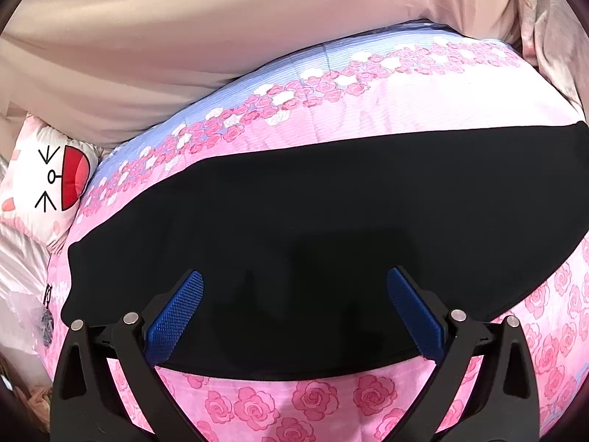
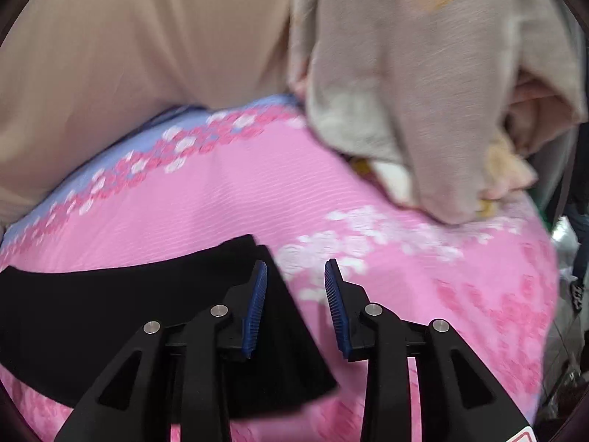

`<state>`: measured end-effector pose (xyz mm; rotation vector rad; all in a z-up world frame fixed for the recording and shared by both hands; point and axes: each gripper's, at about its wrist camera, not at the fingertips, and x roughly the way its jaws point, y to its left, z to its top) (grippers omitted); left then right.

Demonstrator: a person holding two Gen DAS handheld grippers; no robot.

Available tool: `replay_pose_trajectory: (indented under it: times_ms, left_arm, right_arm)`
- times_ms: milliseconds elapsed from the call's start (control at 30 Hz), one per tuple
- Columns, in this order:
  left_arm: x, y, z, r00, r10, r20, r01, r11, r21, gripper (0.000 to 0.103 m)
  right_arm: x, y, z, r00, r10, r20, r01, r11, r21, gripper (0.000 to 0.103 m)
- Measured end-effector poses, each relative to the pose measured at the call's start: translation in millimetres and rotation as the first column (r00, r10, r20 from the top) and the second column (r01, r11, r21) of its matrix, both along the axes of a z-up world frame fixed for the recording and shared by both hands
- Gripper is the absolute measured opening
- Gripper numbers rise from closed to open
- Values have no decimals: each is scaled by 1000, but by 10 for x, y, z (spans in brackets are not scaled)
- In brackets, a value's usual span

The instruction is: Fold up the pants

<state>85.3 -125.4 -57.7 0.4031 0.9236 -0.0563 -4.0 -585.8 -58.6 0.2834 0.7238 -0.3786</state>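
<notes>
Black pants (image 1: pixel 313 228) lie flat as a wide band across a pink rose-print bedspread (image 1: pixel 386 110) with a pale blue strip along its far side. The left gripper (image 1: pixel 294 276) hovers over the pants' near edge, its two blue-padded fingers (image 1: pixel 176 313) spread wide apart and gripping nothing. At far left sits a cartoon-face pillow (image 1: pixel 55 180), with beige fabric (image 1: pixel 184 37) beyond the bedspread.

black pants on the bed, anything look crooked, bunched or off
Nothing stands out. The black fabric pants lie flat as a long smooth band across the pink rose-print quilt, with straight edges and no visible bunching. Their end near the right tongs is cut square. Both the right and left tongs are open, gripping nothing.
</notes>
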Motion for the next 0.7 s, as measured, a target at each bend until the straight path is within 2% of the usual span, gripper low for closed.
replay_pose_trajectory:
  times_ms: [67,200,300,467,500,533,600,667,700]
  left_arm:
    - [3,9,-17,1000,-4,-8,4,1000,-6,98]
    - [48,-12,-62,1000,-7,-18,7,1000,-15,98]
    - [57,-50,-77,1000,-20,-23,19,999,-28,98]
    - [14,-67,-85,999,-42,-21,41,999,-31,98]
    - [8,-49,-82,999,-40,-20,39,999,-30,98]
    - [4,-18,-75,999,-36,-20,35,999,-34,98]
    - [2,42,-62,999,-25,-20,24,999,-40,98]
    - [6,124,-40,1000,-9,-17,8,999,-44,98]
    - [10,163,-29,1000,0,-14,0,999,-47,98]
  right_arm:
    - [-259,38,35,1000,-15,20,15,1000,22,32]
    - [-493,169,-59,1000,-4,-14,5,998,61,33]
    - [-482,294,-112,999,6,-33,-4,999,53,39]
    - [-263,424,-184,998,49,-50,-46,998,48,39]
    - [-228,436,-202,997,47,-56,-45,998,39,36]
    - [-183,440,-221,997,46,-69,-44,999,29,9]
    - [-160,445,-176,997,26,-71,-26,1000,-2,7]
    - [-237,439,15,1000,3,-19,-4,998,-61,7]
    - [-253,413,50,1000,3,-6,-3,998,-56,7]
